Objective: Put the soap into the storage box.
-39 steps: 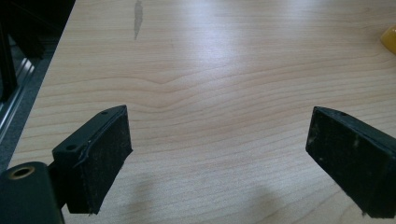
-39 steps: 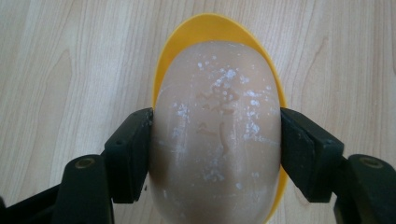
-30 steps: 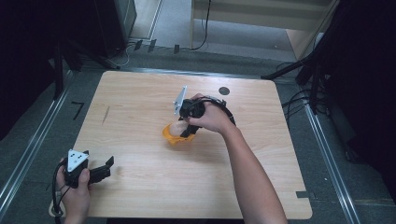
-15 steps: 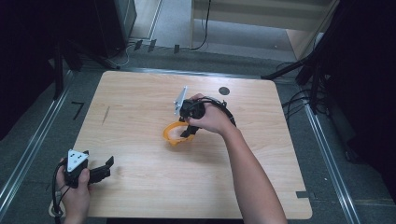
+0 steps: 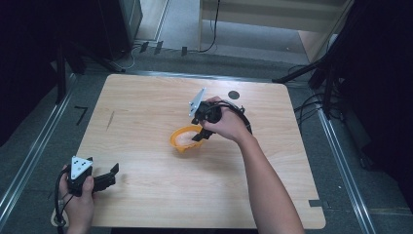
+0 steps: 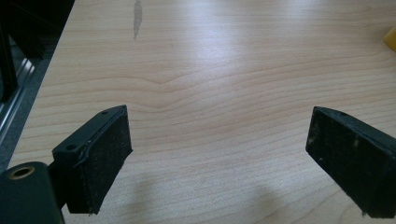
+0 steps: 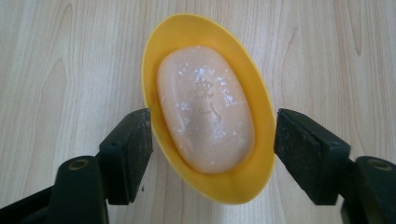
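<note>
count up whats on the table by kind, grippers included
yellow dish: 1
peach soap bar, lying in the dish: 1
black grippers: 2, left gripper and right gripper
black round mark on the table: 1
total: 5

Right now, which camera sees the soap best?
The right gripper view: the peach soap lies in its yellow dish, up close between the open tongs. The high view shows it small, partly behind the right hand. The left gripper view catches a yellow sliver.
</note>
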Motion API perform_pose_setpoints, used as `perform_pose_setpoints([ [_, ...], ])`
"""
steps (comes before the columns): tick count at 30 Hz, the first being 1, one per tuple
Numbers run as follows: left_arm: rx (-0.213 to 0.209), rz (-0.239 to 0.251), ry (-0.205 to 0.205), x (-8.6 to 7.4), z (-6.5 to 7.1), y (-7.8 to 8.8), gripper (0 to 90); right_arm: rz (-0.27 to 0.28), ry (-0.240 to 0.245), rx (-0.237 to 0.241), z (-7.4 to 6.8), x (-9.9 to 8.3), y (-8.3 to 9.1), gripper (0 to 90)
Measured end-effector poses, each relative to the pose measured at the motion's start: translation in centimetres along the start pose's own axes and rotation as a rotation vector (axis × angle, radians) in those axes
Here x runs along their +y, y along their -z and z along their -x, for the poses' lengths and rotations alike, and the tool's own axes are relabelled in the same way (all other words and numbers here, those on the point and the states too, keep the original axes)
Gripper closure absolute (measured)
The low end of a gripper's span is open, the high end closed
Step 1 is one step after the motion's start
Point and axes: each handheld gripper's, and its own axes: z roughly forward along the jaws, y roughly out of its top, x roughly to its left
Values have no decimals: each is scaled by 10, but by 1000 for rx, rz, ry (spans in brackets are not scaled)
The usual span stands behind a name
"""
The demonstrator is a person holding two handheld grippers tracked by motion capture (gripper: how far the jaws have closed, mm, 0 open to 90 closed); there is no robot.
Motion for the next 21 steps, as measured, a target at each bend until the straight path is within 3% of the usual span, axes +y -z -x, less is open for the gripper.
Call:
perform_pose_setpoints([
  [10,6,-4,-9,0,1,0,72,31,-44,-38,-16,-24,13,189],
  [21,7,-3,-14,0,2,0,72,45,-89,-55,-29,-52,15,170],
])
